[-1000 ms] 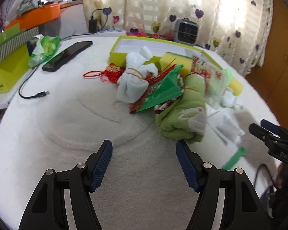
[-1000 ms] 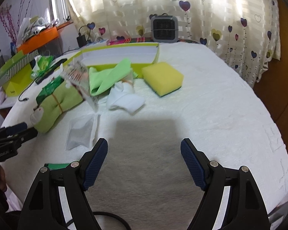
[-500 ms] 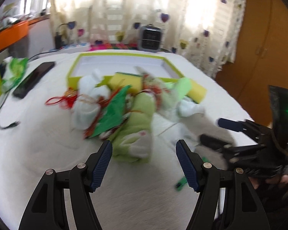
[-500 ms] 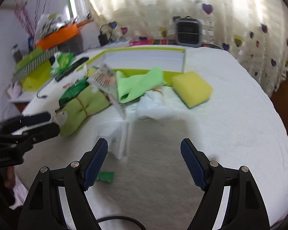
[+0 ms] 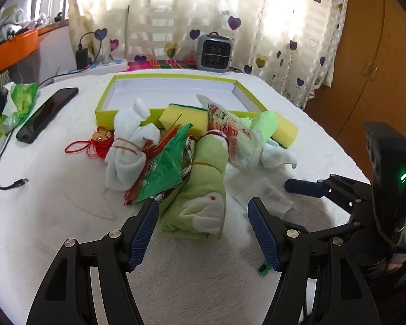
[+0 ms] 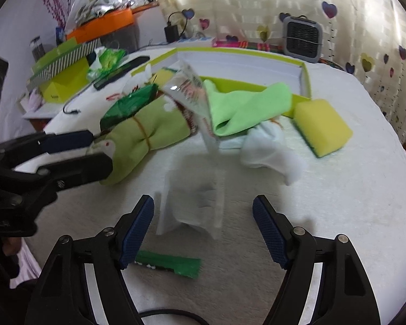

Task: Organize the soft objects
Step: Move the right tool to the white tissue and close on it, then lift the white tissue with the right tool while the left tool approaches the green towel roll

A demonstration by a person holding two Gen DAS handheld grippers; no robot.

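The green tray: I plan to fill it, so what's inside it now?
The tray shows a bare white floor. Its near strip is hidden behind the white bundle, sponge and wrapper.

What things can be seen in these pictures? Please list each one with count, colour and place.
rolled towel: 1, light green, tied with a band, nearest the left gripper
white cloth bundle: 1, white, tied with thread, left of the towel
sponges: 2, yellow, by the box's near wall
box: 1, lime rim, white inside, behind the pile
green cloth: 1, bright green, draped over the box edge
white sock: 1, beside the right sponge
clear bag: 1, transparent, in front of the right gripper
phone: 1, black, far left
fan heater: 1, grey, by the curtain
left gripper: open, empty
right gripper: jaws closing, not pressing anything
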